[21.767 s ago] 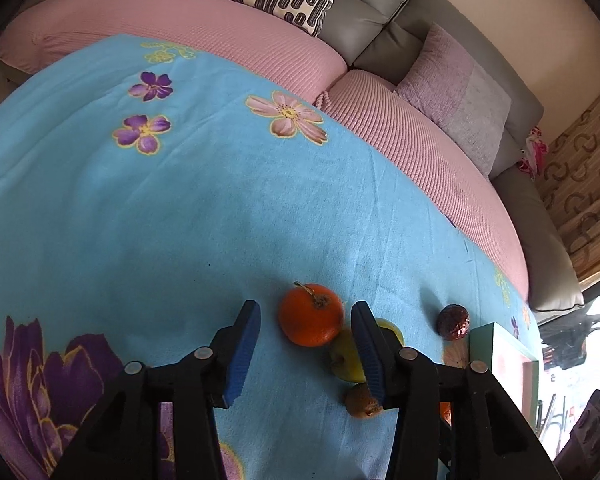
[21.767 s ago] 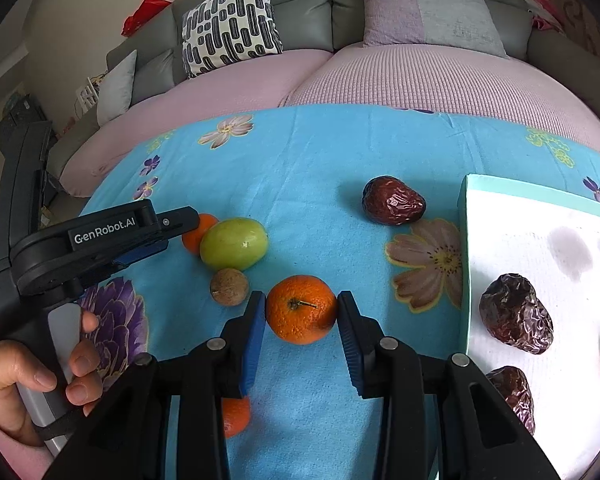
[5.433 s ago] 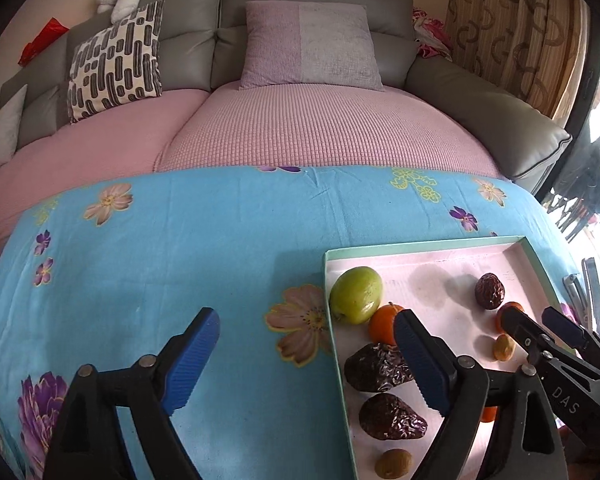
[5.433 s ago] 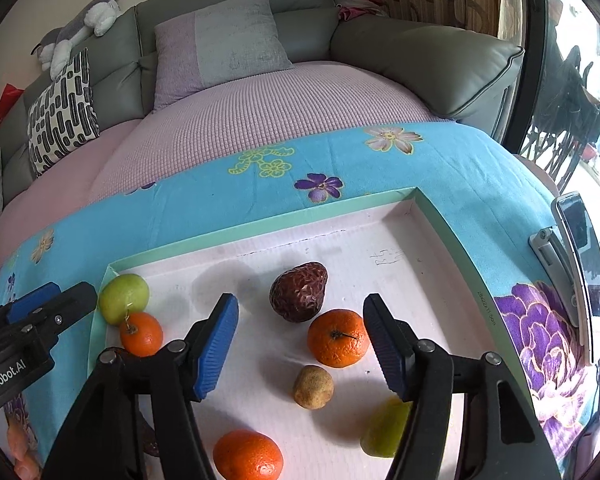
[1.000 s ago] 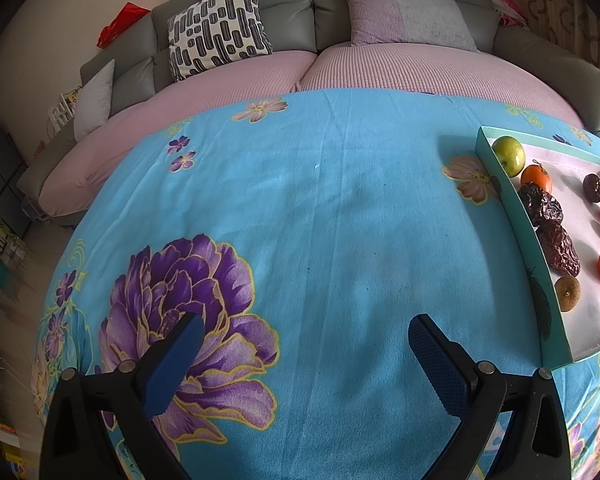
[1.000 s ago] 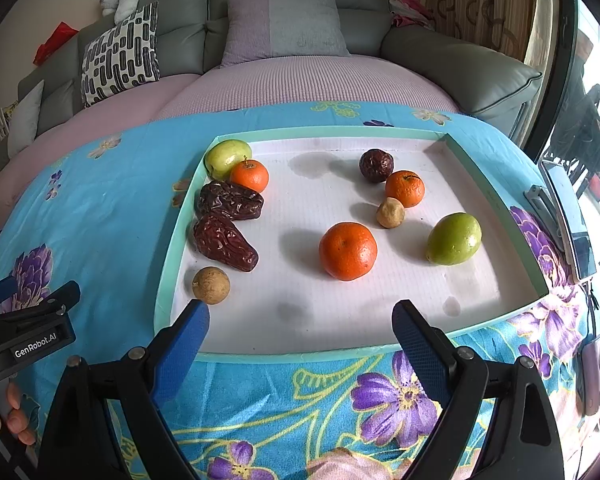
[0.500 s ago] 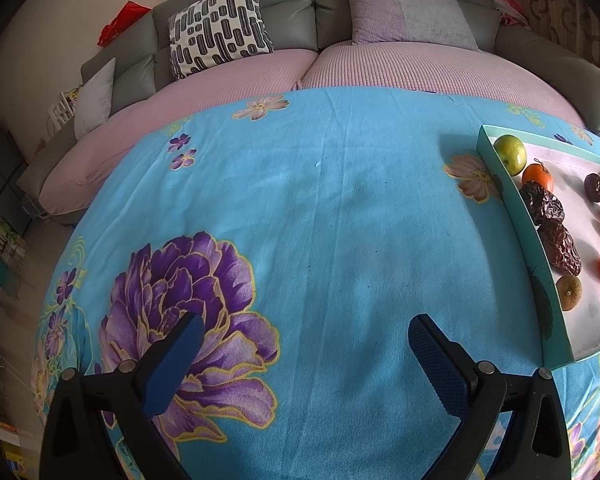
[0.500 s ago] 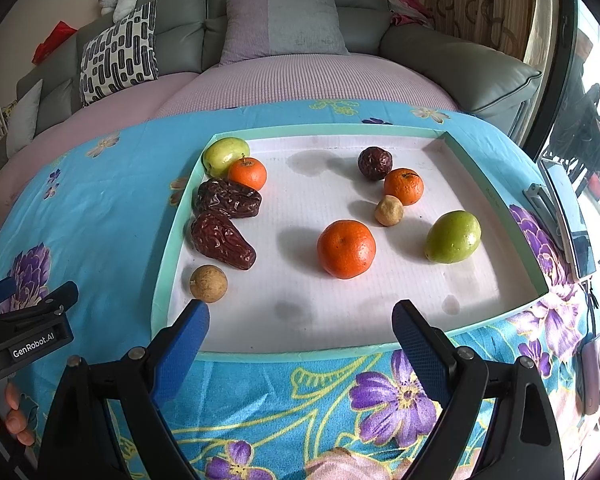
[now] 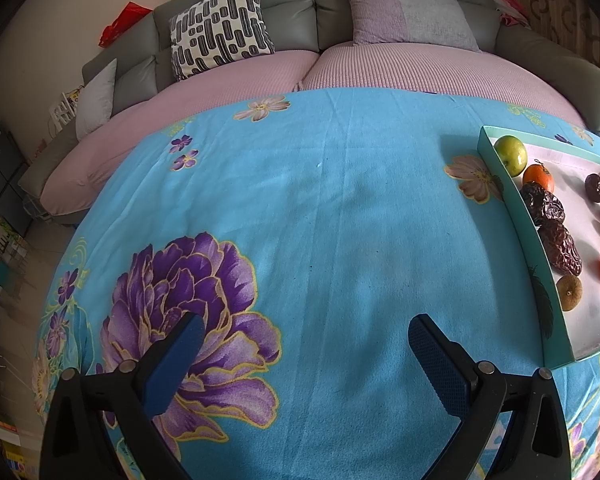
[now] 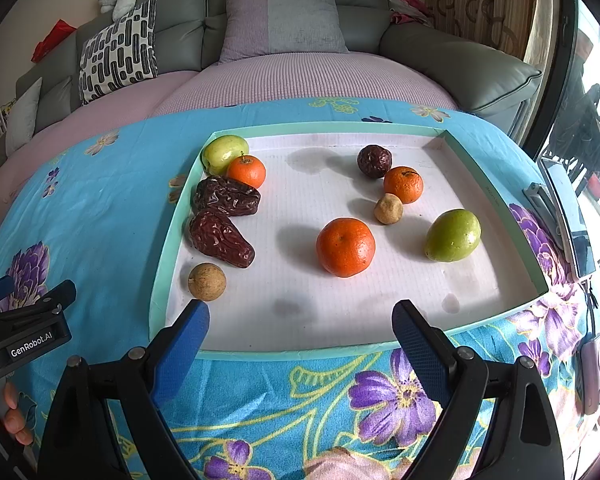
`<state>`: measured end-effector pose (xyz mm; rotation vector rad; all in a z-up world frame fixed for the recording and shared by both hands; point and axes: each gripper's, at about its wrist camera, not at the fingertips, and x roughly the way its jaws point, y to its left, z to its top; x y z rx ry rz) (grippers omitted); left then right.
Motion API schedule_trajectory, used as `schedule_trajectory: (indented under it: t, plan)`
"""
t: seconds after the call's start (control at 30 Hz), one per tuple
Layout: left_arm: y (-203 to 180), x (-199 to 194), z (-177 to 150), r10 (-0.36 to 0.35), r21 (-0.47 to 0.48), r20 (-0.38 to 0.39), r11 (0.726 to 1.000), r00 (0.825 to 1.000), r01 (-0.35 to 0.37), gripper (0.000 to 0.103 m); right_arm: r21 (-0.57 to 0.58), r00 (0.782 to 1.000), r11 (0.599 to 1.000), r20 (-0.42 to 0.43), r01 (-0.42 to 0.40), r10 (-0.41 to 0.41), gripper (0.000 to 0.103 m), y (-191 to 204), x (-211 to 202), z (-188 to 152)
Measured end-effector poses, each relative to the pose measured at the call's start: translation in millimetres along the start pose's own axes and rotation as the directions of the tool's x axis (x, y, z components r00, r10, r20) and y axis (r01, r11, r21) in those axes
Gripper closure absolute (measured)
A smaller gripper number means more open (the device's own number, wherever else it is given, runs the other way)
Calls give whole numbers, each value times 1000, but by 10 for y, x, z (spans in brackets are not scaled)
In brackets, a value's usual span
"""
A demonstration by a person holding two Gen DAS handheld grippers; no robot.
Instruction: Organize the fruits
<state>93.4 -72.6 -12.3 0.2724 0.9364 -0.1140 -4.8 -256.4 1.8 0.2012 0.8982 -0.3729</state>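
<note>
A teal-rimmed white tray (image 10: 328,127) holds the fruit: two green fruits (image 10: 453,235) (image 10: 223,152), a large orange (image 10: 345,246), two small oranges (image 10: 403,184) (image 10: 246,171), several dark dates (image 10: 220,236) and two small brown fruits (image 10: 207,281) (image 10: 388,209). My right gripper (image 10: 300,332) is open and empty, above the tray's near edge. My left gripper (image 9: 306,344) is open and empty over bare blue cloth, left of the tray (image 9: 516,200). Its body also shows in the right wrist view (image 10: 24,328).
The blue flowered cloth (image 9: 300,208) covers the table. A pink-covered grey sofa (image 10: 292,72) with cushions runs behind it. A phone (image 10: 566,216) and a small device (image 10: 592,376) lie on the cloth right of the tray.
Over the last second almost nothing has moved; both grippers stay open. Earlier frames show fruit lying on the cloth; now it is all in the tray.
</note>
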Motion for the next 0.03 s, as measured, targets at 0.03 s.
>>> schedule_trajectory:
  t: [0.03]
  plan:
    - [-1, 2, 2, -2, 0, -2, 1000, 1000, 2, 0, 0, 1000, 1000, 0, 0, 0, 10, 1, 1, 2]
